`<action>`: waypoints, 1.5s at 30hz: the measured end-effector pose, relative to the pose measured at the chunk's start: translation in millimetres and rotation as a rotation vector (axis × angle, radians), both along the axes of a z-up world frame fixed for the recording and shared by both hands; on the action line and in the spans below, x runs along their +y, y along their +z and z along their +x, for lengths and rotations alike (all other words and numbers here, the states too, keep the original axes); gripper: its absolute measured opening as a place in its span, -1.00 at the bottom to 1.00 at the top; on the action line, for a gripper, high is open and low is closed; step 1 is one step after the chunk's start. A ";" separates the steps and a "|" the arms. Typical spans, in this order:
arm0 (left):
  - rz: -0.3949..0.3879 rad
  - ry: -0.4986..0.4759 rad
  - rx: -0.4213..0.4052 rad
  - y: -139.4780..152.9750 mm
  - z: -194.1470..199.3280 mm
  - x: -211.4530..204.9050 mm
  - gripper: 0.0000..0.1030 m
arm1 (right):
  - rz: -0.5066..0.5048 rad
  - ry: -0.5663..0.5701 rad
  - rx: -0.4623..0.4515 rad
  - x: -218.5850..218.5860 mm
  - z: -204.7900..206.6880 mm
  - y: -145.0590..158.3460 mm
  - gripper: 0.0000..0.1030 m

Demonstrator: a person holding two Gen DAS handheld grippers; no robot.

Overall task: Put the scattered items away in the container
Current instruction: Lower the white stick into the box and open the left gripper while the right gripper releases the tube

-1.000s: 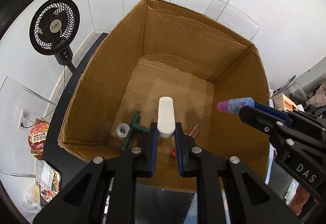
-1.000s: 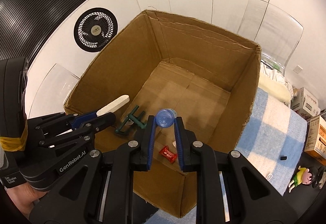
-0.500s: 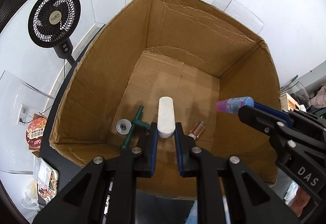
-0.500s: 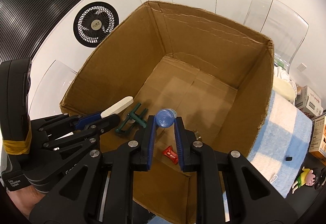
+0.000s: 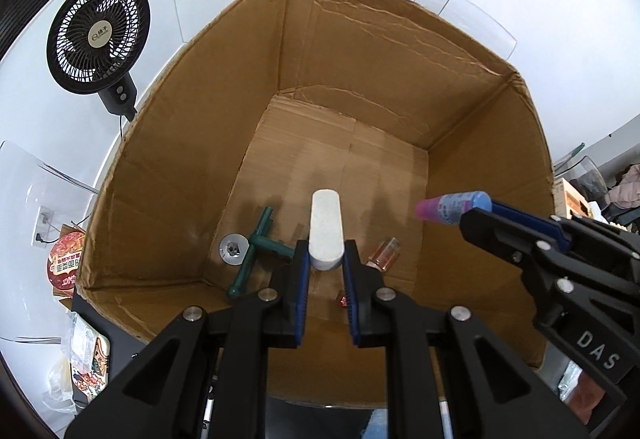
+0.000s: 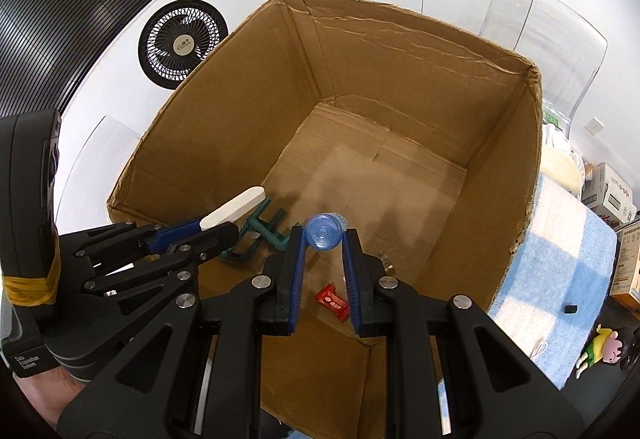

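The white bar point(image 5: 326, 227) is sitting pinched between the 2 fingers of the left gripper point(image 5: 325, 263), and most of its length is sticking out ahead of the tips, over the inside of the cardboard box point(image 5: 192, 143). It is looking flat, pale and slightly rough, with rounded ends. The small bottle point(image 6: 323, 232), blue with a pink end, is being squeezed by the right gripper point(image 6: 322, 239), also above the box opening.

I am thinking the risks are these. The bar is being held only at its near end, so it may be swinging or slipping out early if the grip is loosening unevenly. The bottle is round, so after release it may be rolling along the floor of the box. If both are dropped from this height, they may be landing on the things lying under the tips: the green T-shaped tool point(image 5: 256, 251) and the metal disc point(image 5: 231, 249) just left of the left gripper, the little glass vial point(image 5: 385, 254) just to its right, and the red wrapper point(image 6: 331, 302) below the right gripper. The vial is looking fragile. The 2 grippers are also near each other, so a careless turn may be making them collide.
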State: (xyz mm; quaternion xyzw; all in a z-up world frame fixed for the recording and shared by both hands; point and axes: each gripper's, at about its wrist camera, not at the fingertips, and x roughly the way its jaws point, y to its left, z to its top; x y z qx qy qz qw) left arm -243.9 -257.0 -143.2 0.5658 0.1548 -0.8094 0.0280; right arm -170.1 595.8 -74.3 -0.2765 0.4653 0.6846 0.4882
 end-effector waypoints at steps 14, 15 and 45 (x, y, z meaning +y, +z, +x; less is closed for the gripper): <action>-0.010 -0.012 0.014 8.8 -1.5 5.1 -0.69 | 0.007 -0.004 0.010 -2.5 2.4 4.7 -0.63; -0.010 -0.012 0.015 9.7 -1.3 5.4 -0.69 | 0.009 -0.004 0.009 -3.1 2.8 5.5 -0.63; -0.040 0.007 0.035 30.5 0.6 8.2 0.08 | 0.052 -0.046 0.036 -15.9 22.5 27.4 0.05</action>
